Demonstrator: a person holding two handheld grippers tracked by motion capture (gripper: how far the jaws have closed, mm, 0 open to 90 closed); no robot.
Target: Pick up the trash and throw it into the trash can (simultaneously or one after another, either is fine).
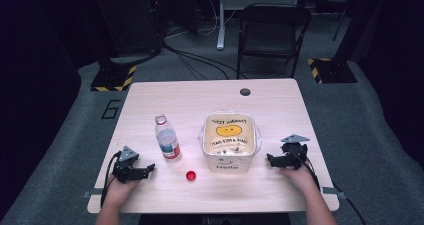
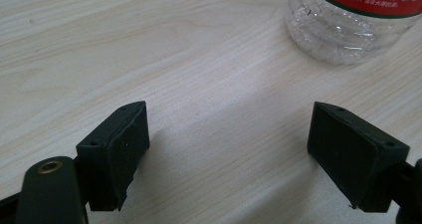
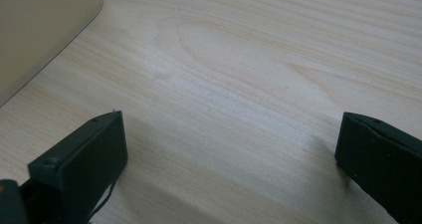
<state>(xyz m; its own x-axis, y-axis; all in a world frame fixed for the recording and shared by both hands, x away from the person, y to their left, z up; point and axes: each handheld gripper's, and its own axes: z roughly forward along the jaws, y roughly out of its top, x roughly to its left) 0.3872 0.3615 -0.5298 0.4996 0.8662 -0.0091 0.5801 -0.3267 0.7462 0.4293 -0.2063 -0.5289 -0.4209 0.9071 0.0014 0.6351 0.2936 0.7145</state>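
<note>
Standing over the pale wooden table [image 1: 150,97], I count three loose things on it: one clear plastic bottle [image 1: 167,143], one red cap [image 1: 190,175] and one cream bin [image 1: 227,157] lined with a bag that carries a yellow smiley face. The bottle stands upright with its neck open, left of the bin and apart from it. The cap lies by itself nearer the person, between the bottle and the bin, touching neither.

Two grippers rest low at the near side, one in each hand. The left gripper [image 1: 149,169] sits near the left edge, its jaws spread wide with bare wood between them; in the left gripper view [image 2: 229,154] the bottle's ribbed base [image 2: 348,25] stands ahead and to the right, clear of both jaws. The right gripper [image 1: 270,160] sits just beside the bin's right wall, also spread wide and holding nothing; in the right gripper view [image 3: 229,154] the bin's rounded corner [image 3: 40,25] shows at the upper left, apart from the jaws.

Open wood runs across the whole far half of the table, broken by one round grey grommet [image 1: 245,91]. More bare room lies along the near edge between the forearms. One black chair [image 1: 270,32] stands on the floor beyond.
</note>
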